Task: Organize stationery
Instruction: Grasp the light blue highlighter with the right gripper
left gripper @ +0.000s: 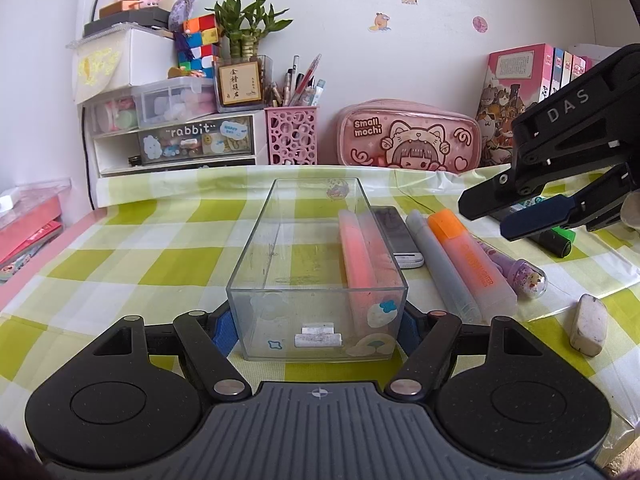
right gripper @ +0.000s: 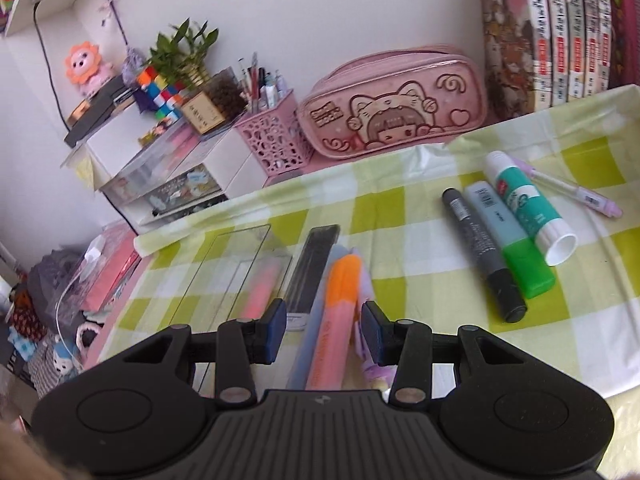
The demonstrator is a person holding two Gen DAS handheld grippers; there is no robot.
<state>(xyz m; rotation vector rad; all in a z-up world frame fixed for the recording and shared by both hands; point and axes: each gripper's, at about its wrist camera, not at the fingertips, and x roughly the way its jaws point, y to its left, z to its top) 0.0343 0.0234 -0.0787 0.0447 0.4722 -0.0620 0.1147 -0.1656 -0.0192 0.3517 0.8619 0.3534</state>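
Clamping the near end of the clear plastic box, the left tool has its blue pads pressed on both side walls. Inside the box a pink highlighter lies along the right wall. Just right of the box on the checked table lie a dark flat case, a grey marker and an orange highlighter. Farther right of the box lies a white eraser.

From the right wrist, the right tool hangs partly open over the orange highlighter, which lies between the pads with gaps either side, untouched. The box sits just left of it. Well right of the box lie a black marker, a green highlighter and a glue stick.
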